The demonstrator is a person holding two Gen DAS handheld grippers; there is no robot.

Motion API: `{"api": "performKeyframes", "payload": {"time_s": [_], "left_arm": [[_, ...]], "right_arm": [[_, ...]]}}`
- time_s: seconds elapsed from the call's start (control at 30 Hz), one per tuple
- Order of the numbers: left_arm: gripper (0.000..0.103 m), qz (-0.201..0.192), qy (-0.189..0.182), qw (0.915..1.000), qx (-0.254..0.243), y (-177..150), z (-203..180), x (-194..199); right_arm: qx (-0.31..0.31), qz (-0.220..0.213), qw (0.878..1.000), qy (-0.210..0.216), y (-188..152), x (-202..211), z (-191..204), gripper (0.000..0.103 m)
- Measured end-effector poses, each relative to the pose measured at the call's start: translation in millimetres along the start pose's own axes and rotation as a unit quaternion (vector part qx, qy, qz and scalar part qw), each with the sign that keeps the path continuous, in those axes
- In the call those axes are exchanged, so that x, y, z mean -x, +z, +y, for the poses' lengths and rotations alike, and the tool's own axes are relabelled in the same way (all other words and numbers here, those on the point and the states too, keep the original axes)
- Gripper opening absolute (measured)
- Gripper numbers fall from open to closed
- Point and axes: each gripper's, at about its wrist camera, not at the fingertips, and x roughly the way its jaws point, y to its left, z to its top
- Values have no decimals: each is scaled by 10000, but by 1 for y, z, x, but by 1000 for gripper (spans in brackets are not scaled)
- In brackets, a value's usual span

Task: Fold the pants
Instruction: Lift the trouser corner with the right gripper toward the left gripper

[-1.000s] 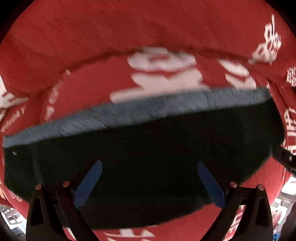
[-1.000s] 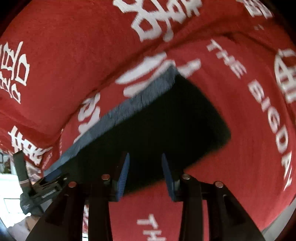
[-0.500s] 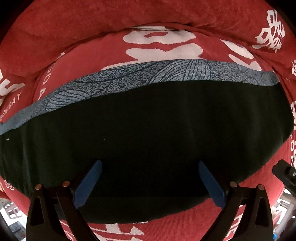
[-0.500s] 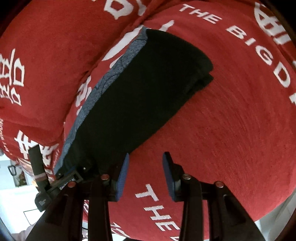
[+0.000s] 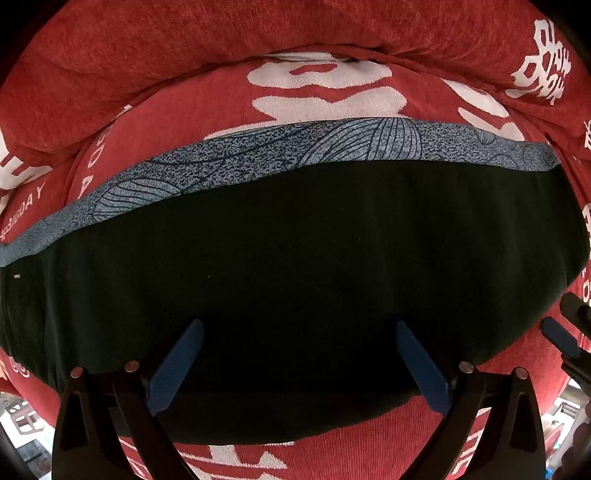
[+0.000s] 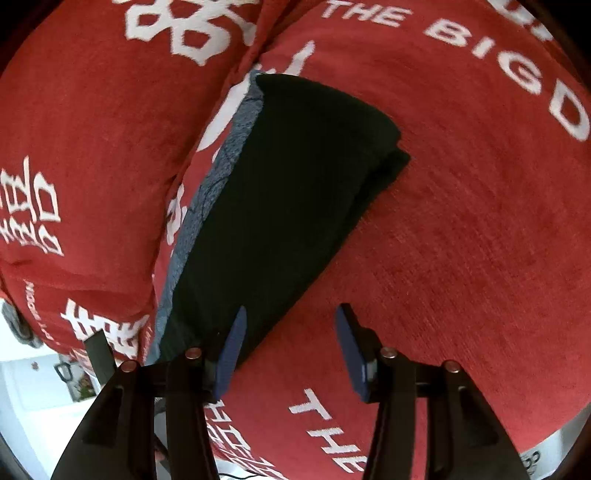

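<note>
Now we see the red cushion (image 5: 332,29) with white lettering filling both views, and on it the dark pants (image 5: 295,258) lie as a folded, layered bundle. In the left wrist view they span the middle of the frame, their patterned blue waistband (image 5: 295,151) along the upper edge; a second ago that view was blurred, and now it is sharp.

In the right wrist view the pants (image 6: 280,199) have slid from lower centre up toward the upper middle, so we have drawn back from the bundle. Our right gripper (image 6: 290,339) is opening, with only red fabric between its fingers; its left finger (image 6: 231,350) overlaps the bundle's near corner.

Our left gripper (image 5: 295,363) hangs over the dark cloth with fingers wide, gripping nothing. We judge the fold released and the task near its end.
</note>
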Motion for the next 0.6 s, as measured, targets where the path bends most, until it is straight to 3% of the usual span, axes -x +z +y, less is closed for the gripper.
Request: {"api": "performKeyframes", "payload": {"time_s": [0.6], "left_arm": [[103,-12,-44,10000,-50,3,-2,-3]], "right_arm": [[-182,-224,9980,571,10,-2,-16,54]]}}
